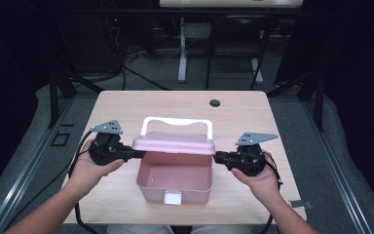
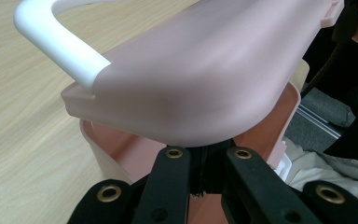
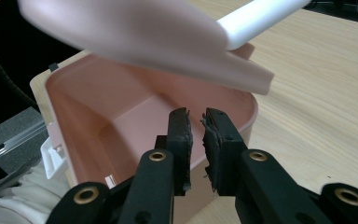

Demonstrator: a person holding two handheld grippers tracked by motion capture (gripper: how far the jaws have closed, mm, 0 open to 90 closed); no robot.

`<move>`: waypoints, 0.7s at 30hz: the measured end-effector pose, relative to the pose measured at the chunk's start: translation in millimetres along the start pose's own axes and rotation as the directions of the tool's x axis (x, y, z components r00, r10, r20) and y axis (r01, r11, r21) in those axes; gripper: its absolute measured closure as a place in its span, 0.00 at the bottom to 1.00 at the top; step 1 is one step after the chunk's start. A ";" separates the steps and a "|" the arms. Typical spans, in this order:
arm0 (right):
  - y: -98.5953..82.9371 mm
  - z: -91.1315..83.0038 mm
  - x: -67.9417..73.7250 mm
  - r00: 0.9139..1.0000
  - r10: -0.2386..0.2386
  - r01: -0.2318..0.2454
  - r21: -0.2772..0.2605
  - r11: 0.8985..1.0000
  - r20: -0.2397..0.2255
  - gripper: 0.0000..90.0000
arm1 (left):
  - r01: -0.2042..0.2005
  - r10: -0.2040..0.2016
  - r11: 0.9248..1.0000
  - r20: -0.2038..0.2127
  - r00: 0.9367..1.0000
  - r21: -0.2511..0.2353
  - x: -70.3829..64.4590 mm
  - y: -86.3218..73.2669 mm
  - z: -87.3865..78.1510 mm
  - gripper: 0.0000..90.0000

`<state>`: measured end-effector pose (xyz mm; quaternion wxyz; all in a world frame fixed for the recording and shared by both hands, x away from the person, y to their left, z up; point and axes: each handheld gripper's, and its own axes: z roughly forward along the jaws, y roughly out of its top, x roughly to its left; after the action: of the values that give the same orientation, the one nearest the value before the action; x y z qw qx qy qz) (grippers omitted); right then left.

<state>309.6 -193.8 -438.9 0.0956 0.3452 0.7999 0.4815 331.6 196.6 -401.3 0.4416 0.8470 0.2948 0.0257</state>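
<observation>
Both tools flank a pink box on the wooden counter (image 1: 126, 105). Left tool (image 1: 135, 154) meets the left end of the pink lid (image 1: 174, 143), which is raised on its hinge over the box (image 1: 174, 179); in the left gripper view its jaws stand close together right under the lid's edge, but whether they pinch that edge cannot be told. Right tool (image 1: 218, 157) sits just beside the lid's right end; in the right gripper view its jaws are nearly pressed together with a thin gap, nothing between them, hovering over the box's rim below the lid. A white handle (image 1: 177, 123) arches from the lid toward the far side. The box interior shows bare pink walls, with a white latch (image 1: 172, 197) on its near wall.
</observation>
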 end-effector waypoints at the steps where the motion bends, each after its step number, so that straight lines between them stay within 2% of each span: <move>1: -0.2 -0.1 1.5 1.000 0.000 0.000 0.004 1.000 -0.003 0.90 | 0.001 -0.001 1.000 -0.003 1.000 -0.004 0.0 0.9 0.2 1.00; 10: -5.1 7.5 12.3 0.999 -0.036 0.036 0.018 0.999 -0.028 0.91 | 0.000 0.000 1.000 -0.014 1.000 -0.008 4.8 10.2 -1.5 1.00; 21: -18.0 20.7 20.3 0.997 -0.051 0.054 0.045 0.998 -0.054 0.92 | 0.006 -0.006 1.000 -0.021 1.000 -0.012 9.1 18.6 -1.4 1.00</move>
<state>296.3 -171.5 -461.0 0.0788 0.3133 0.8219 0.4691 347.5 194.4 -388.3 0.4436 0.8431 0.3019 0.0350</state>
